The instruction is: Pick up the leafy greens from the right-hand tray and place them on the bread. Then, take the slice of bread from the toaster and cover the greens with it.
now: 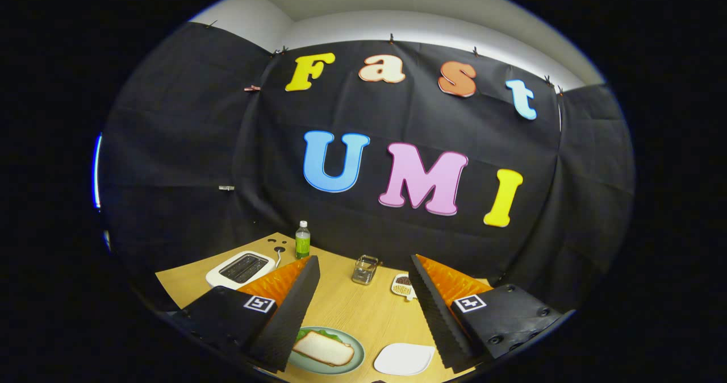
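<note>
My gripper [363, 309] fingers stand apart, empty; bread slice [324, 349] (lower centre, covering greens [325, 333]) could slide off if nudged.

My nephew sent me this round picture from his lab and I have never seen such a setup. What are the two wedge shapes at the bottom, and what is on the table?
The camera rides on a hand-held tool and looks forward along it. The two wedges are the fingers of its tongs; they stand wide apart and hold nothing. Below, between them, a wooden table carries a green plate with a bread slice lying over leafy greens. Beside it is a white tray. Beyond the fingers stand a white toaster, a green bottle, a small glass container and a little dish of something I cannot make out.
</note>
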The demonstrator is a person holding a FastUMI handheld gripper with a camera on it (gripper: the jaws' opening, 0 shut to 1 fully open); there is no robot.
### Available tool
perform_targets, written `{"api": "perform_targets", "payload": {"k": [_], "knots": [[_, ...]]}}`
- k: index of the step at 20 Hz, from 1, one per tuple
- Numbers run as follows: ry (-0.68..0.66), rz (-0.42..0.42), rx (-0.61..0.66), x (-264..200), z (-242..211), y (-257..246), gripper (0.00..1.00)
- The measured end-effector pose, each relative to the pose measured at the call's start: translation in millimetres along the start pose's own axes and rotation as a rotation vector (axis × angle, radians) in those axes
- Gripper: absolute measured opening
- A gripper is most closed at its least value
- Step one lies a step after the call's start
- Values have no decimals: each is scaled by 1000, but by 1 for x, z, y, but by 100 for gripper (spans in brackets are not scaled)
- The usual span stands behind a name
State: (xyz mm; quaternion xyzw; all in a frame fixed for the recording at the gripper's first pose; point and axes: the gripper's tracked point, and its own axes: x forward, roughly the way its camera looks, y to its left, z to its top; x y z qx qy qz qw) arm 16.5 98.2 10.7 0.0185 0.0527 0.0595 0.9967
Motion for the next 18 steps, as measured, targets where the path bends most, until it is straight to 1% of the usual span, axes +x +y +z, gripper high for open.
{"api": "perform_targets", "payload": {"k": [3,7,10,18], "knots": [[-29,7,-47,-3,11,4,98],[-19,-1,-107,-9,-2,8,98],[-3,3,-122,-12,-12,14,98],[-3,-16,-134,-8,-11,10,98]]}}
